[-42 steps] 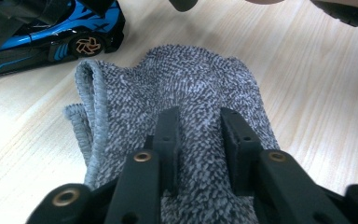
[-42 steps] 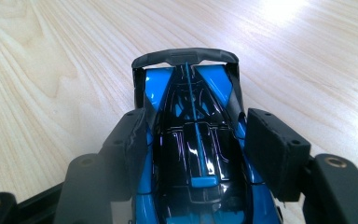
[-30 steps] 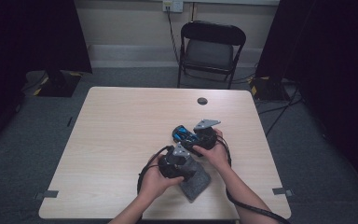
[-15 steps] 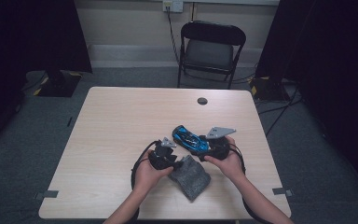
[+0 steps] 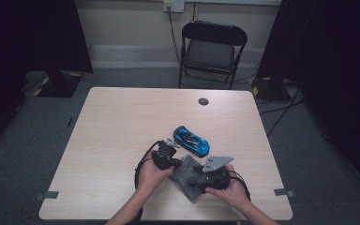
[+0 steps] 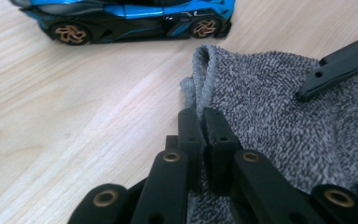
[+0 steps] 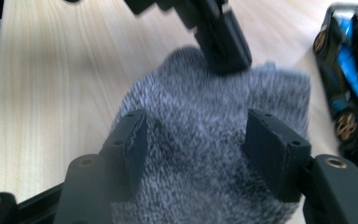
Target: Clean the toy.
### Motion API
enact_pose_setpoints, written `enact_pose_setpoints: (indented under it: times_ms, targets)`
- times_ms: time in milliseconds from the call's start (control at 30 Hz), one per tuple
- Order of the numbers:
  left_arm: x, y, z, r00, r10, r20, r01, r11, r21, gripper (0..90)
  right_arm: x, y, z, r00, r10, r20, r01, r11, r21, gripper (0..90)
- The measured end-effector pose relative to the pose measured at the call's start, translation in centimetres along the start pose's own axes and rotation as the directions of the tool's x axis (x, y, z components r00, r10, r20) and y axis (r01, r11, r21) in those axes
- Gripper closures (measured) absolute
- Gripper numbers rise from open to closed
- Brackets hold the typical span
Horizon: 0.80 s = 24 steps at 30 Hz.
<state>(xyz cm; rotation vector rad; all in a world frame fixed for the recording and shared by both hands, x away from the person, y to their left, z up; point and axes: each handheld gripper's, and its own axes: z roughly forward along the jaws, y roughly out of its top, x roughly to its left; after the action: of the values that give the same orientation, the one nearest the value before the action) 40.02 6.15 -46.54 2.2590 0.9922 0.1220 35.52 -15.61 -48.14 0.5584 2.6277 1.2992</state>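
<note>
Grey cloth (image 6: 279, 116): lies on the tabletop (image 5: 112, 140) near my edge, just beside the blue toy car (image 5: 192, 140).
Left claw (image 6: 201, 122): has just clamped shut on the cloth's folded hem, a second ago it was apart.
Right claw (image 7: 193, 140): swung over from the car; jaws narrowing, straddling the cloth, probably not yet pressing, though blur hampers me.
Meaning: one edge secured, second grip pending.
</note>
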Motion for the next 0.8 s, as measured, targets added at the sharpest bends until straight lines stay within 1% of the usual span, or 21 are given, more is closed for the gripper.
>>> enact_pose_setpoints:
  times_ms: [67,100,133,167,200,233,267,300,333,367,400,433,467,500,533,600,633,700,733,767,800]
  targets:
    - [0.1,0.0,-0.1,1.0000,0.000,0.004,0.000,0.9999,0.011,88.9,-0.1,-0.2,0.1,0.9999,0.014,-0.005,-0.014,1.000,0.004,38.7]
    - [0.2,-0.1,-0.2,1.0000,-0.006,-0.005,0.006,1.0000,0.006,89.0,-0.3,-0.7,0.4,1.0000,0.009,0.000,-0.009,1.000,0.027,38.8]
    - [0.4,-0.1,-0.3,1.0000,-0.007,0.001,0.007,1.0000,0.005,89.0,-0.3,-0.7,0.4,1.0000,0.009,0.000,-0.009,1.000,0.027,38.8]
    - [0.7,-0.2,-0.5,0.9998,-0.019,-0.005,0.019,0.9998,-0.002,89.2,-0.4,-1.0,0.5,0.9997,0.022,-0.007,-0.021,0.999,0.026,38.8]
    - [0.7,-0.2,-0.5,0.9998,-0.019,-0.005,0.019,0.9998,-0.002,89.2,-0.4,-1.0,0.5,0.9997,0.022,-0.007,-0.021,0.999,0.026,38.8]
    - [1.0,-0.3,-0.6,0.9997,-0.022,0.014,0.022,0.9997,-0.011,89.0,-0.3,-1.1,0.5,0.9996,0.027,-0.002,-0.027,0.999,0.028,38.0]
    - [1.0,-0.2,-0.7,0.9995,-0.030,0.013,0.031,0.9990,-0.034,87.5,-0.2,-1.1,0.6,0.9997,0.024,-0.002,-0.024,0.999,0.034,37.8]
    - [1.1,-0.2,-0.7,0.9996,-0.024,0.017,0.025,0.9974,-0.067,81.3,-0.1,-1.1,0.6,0.9998,0.017,0.004,-0.017,0.999,0.041,37.5]
    - [1.1,-0.2,-0.7,0.9996,-0.024,0.017,0.025,0.9974,-0.067,72.2,-0.1,-1.1,0.6,0.9998,0.017,0.004,-0.017,0.999,0.041,37.5]
    - [1.2,0.3,-0.7,0.9998,-0.009,0.020,0.012,0.9914,-0.130,59.2,0.1,-1.2,0.9,0.9997,0.019,0.014,-0.020,0.998,0.053,37.0]
    - [1.2,0.3,-0.7,0.9998,-0.009,0.020,0.012,0.9914,-0.130,49.0,0.1,-1.2,0.9,0.9997,0.019,0.014,-0.020,0.998,0.053,37.0]
    - [1.4,1.1,-0.5,0.9993,0.037,-0.007,-0.037,0.9840,-0.174,42.8,0.1,-1.1,0.9,0.9996,0.022,0.019,-0.023,0.998,0.059,37.0]
    - [1.4,1.1,-0.5,0.9993,0.037,-0.007,-0.037,0.9840,-0.174,41.8,0.2,-1.1,0.9,0.9996,0.019,0.020,-0.021,0.998,0.063,37.1]
    - [1.7,2.1,-0.3,0.9982,0.060,-0.003,-0.060,0.9768,-0.206,39.6,0.2,-1.1,1.0,0.9995,0.021,0.024,-0.022,0.998,0.063,37.1]
    - [1.8,2.6,0.0,0.9978,0.066,0.005,-0.064,0.9756,-0.210,35.1,0.3,-1.1,1.0,0.9992,0.023,0.032,-0.025,0.998,0.063,37.1]
    - [2.1,3.7,0.8,0.9969,0.079,-0.002,-0.077,0.9773,-0.197,28.9,0.4,-1.1,1.1,0.9988,0.024,0.042,-0.027,0.997,0.070,37.5]
    - [2.3,4.2,1.1,0.9951,0.099,-0.003,-0.098,0.9762,-0.194,26.2,0.4,-1.0,1.1,0.9986,0.029,0.045,-0.032,0.997,0.075,37.6]
    - [2.7,5.2,1.8,0.9925,0.120,-0.022,-0.122,0.9737,-0.192,23.5,0.6,-0.9,1.1,0.9980,0.025,0.058,-0.030,0.996,0.084,37.8]
    - [2.7,5.2,1.8,0.9925,0.120,-0.022,-0.122,0.9737,-0.192,22.5,0.6,-0.9,1.1,0.9977,0.026,0.063,-0.031,0.996,0.085,37.9]
    - [3.0,6.1,2.5,0.9910,0.132,-0.021,-0.134,0.9712,-0.197,22.8,0.6,-0.9,1.1,0.9975,0.030,0.064,-0.035,0.996,0.084,38.0]
    - [3.1,6.5,2.8,0.9903,0.137,-0.025,-0.139,0.9698,-0.200,22.2,0.7,-0.9,1.1,0.9973,0.035,0.065,-0.040,0.996,0.083,38.2]
